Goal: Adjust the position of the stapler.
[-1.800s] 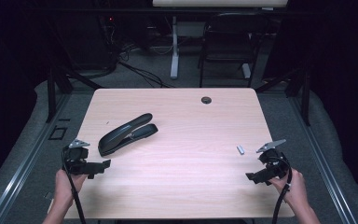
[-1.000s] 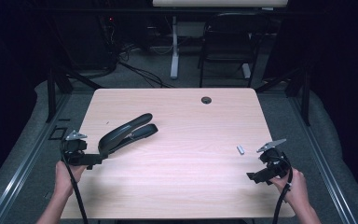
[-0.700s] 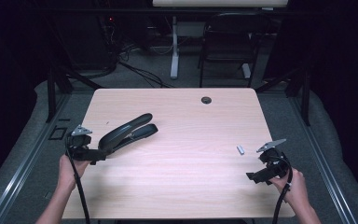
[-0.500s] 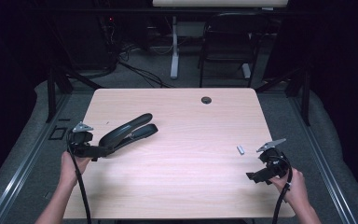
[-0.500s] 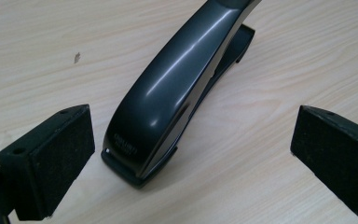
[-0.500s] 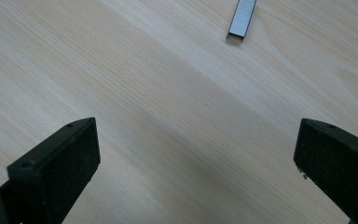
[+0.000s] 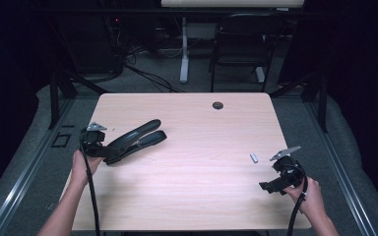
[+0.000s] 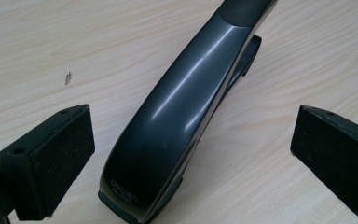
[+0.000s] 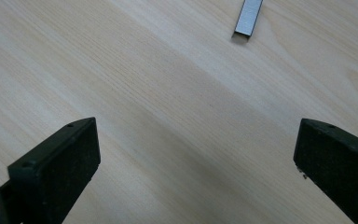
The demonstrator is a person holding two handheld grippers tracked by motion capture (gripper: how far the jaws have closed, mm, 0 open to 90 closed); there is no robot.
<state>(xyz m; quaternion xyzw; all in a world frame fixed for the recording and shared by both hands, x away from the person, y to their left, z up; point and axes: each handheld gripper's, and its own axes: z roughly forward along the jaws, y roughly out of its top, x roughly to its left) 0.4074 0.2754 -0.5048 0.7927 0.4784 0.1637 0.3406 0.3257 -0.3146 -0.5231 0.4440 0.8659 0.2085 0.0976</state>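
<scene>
A: Left hand-held gripper (image 7: 109,151) sits at the worktop's (image 7: 197,196) left edge, right at the rear end of the black stapler (image 7: 134,140).

B: And its jaws?

A: Spread wide in the left gripper view, one pad on each side of the stapler's (image 8: 182,116) rounded rear end, with pale wood showing in both gaps. Neither pad touches it, so nothing is gripped.

B: How does the stapler lie?

A: Flat on the worktop, on the left half, its long body angling away from the gripper toward the middle and back. Glossy dark top, small lettering at the near end.

B: Right side?

A: Right hand-held gripper (image 7: 268,186) hangs low over the near right corner, held in the person's hand (image 7: 311,193). Its own view shows the jaws wide apart with bare wood between them. Empty.

B: Anything close by?

A: A strip of staples (image 7: 254,158), small and silver, lies on the wood just beyond it; in the right gripper view the strip (image 9: 248,17) sits ahead of the jaws, well clear of both pads.
</scene>
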